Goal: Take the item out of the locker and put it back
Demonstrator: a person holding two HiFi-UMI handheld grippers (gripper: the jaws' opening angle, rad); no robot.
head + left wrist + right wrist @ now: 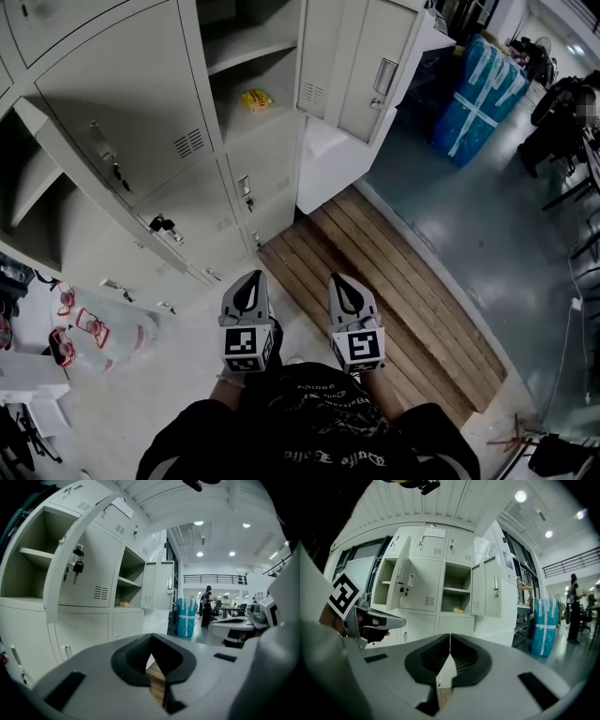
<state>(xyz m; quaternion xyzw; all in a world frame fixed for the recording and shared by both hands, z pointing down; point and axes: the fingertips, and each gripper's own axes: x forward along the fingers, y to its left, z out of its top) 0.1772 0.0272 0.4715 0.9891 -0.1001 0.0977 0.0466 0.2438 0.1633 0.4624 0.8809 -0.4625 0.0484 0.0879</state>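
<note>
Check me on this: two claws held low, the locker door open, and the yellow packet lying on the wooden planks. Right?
Not quite. The yellow packet lies on a shelf inside the open locker, not on the wooden planks, as the head view shows. The rest is right.

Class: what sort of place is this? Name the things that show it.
Probably a locker area in an open workplace hall: a bank of metal lockers, keys hanging from one, and desks with people beyond.
</note>
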